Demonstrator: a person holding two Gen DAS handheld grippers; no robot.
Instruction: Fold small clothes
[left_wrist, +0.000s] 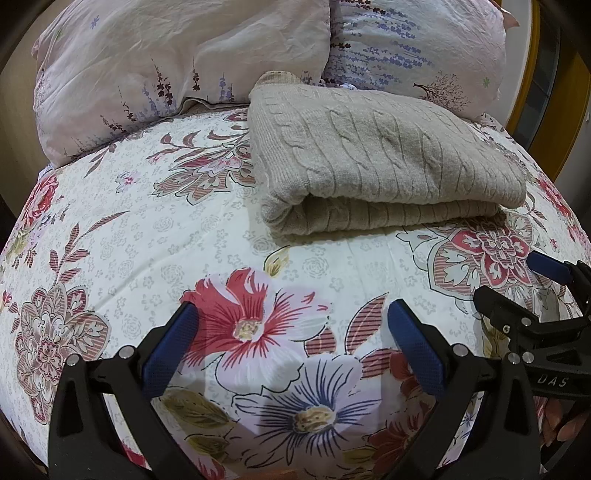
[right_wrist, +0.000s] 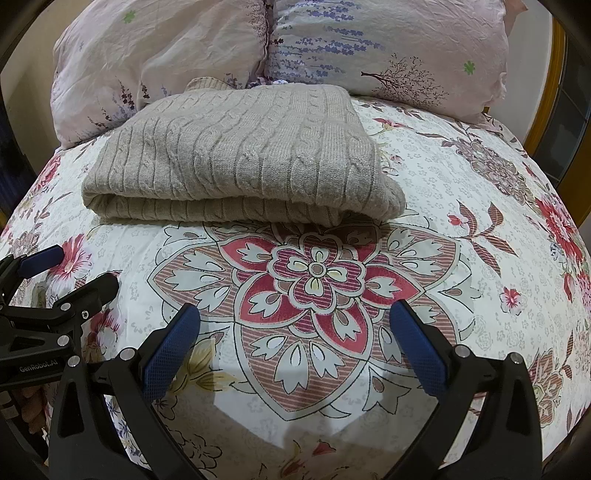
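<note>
Beige cable-knit wool makes up the sweater (left_wrist: 376, 147), which lies folded into a thick rectangle on the floral bedspread (left_wrist: 155, 236), its rolled fold edge facing the cameras. In the left wrist view it sits at about 1 o'clock from the left tool (left_wrist: 291, 328); in the right wrist view it sits at about 11 o'clock from the right tool (right_wrist: 295, 328). Two pale floral pillows (right_wrist: 388, 55) stand just behind it at 12 o'clock, the sweater's far edge touching them. Both tools hover over bare bedspread with their blue pads (right_wrist: 170, 354) spread wide and nothing between them. Each tool shows at the edge of the other's view, just beside it.
</note>
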